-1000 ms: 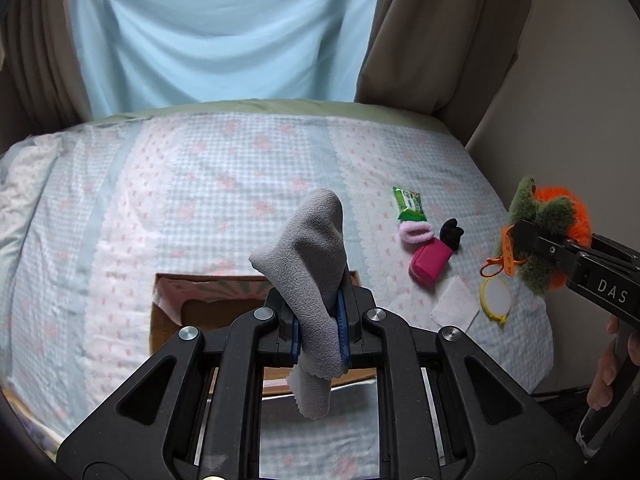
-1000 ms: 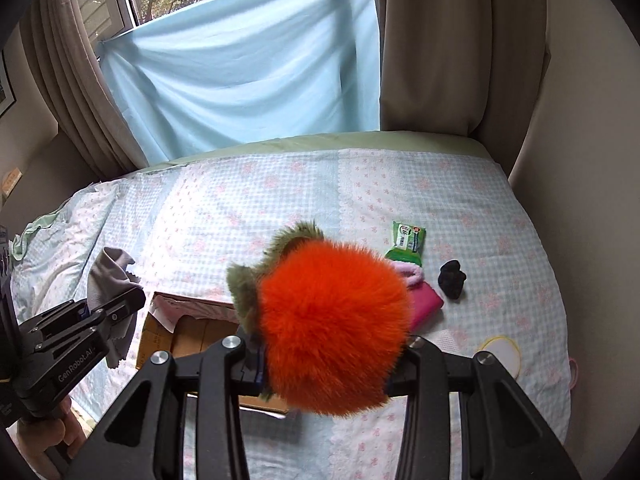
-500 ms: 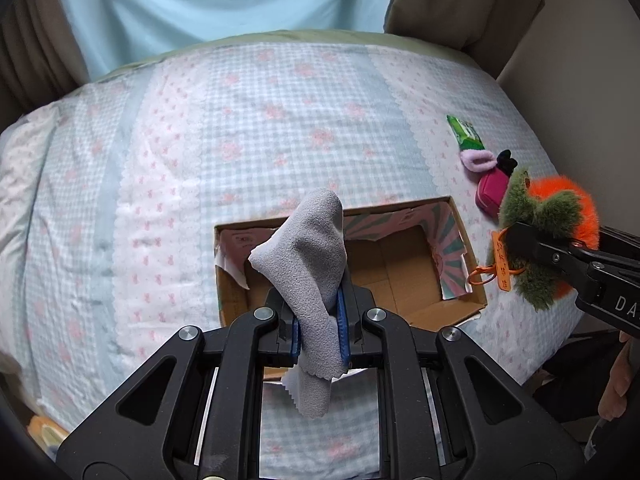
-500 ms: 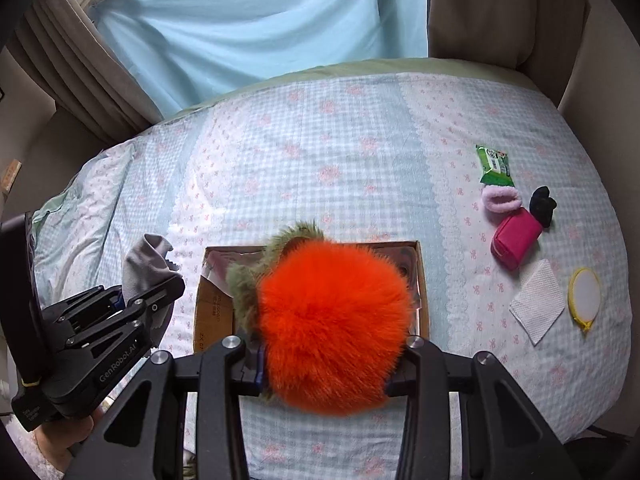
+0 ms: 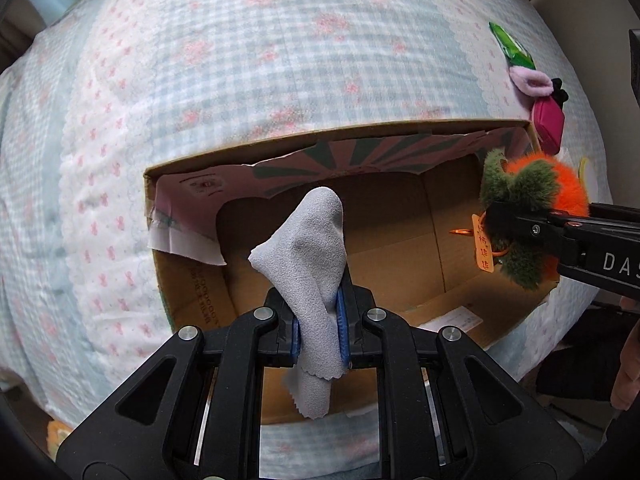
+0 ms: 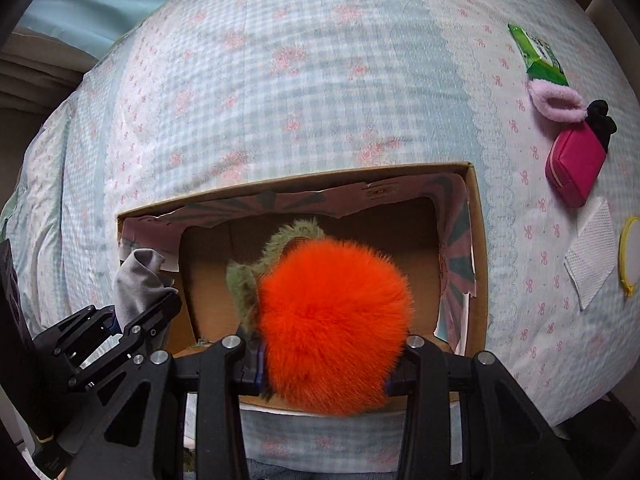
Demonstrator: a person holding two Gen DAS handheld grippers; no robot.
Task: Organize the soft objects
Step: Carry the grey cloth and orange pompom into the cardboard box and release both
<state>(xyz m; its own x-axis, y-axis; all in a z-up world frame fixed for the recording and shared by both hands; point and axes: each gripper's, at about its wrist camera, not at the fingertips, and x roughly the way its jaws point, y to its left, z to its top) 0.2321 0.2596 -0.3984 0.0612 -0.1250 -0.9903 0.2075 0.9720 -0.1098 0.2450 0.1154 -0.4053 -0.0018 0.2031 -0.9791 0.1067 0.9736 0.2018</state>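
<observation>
While the left gripper (image 5: 320, 332) pinches a grey cloth (image 5: 316, 264) and the right gripper (image 6: 324, 360) clamps an orange plush (image 6: 332, 320) above the empty cardboard box (image 6: 478, 240), several soft items (image 6: 556, 100) lie unsorted on the bed (image 6: 280, 80)

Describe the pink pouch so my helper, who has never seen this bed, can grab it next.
Start at the open cardboard box on the checked bedspread and look beyond its far right corner. There a small magenta zipped pouch lies flat, between a pale pink fluffy band and a white square cloth. It alone is smooth, boxy and deep pink.
</observation>
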